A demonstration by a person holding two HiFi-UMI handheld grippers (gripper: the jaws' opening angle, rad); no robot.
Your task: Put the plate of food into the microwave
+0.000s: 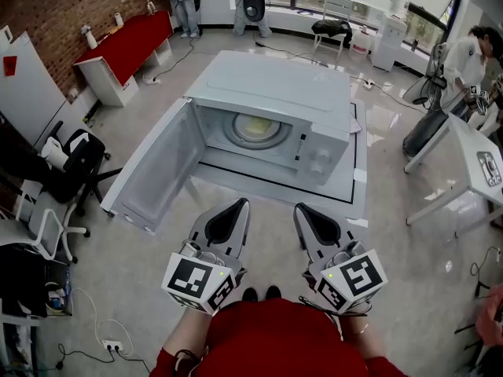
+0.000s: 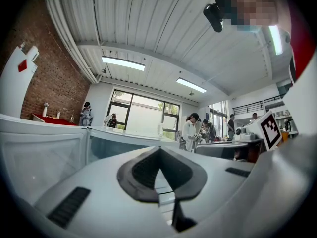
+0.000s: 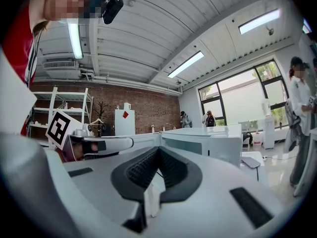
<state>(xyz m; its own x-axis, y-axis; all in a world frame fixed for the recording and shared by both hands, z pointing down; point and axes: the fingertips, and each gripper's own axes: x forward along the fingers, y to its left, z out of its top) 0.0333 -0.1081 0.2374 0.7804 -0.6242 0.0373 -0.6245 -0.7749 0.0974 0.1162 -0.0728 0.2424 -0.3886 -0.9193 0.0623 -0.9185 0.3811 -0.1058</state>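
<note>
— Inside the boxy white microwave (image 1: 275,93), seen from overhead: what's there?
— A round plate (image 1: 255,129) of pale food; the flat white door (image 1: 153,171) hangs open.
— Left gripper view?
— Left gripper (image 2: 159,151): ribbed black pads (image 2: 141,171) pressed together, nothing between.
— Right gripper view?
— Right gripper (image 3: 158,151): same ribbed pads, closed, empty.

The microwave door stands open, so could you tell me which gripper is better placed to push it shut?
Left, probably. The door opens leftward off the microwave, and the left gripper hangs on that side, nearer its free edge. The right gripper would have to cross over. Both are shut.
</note>
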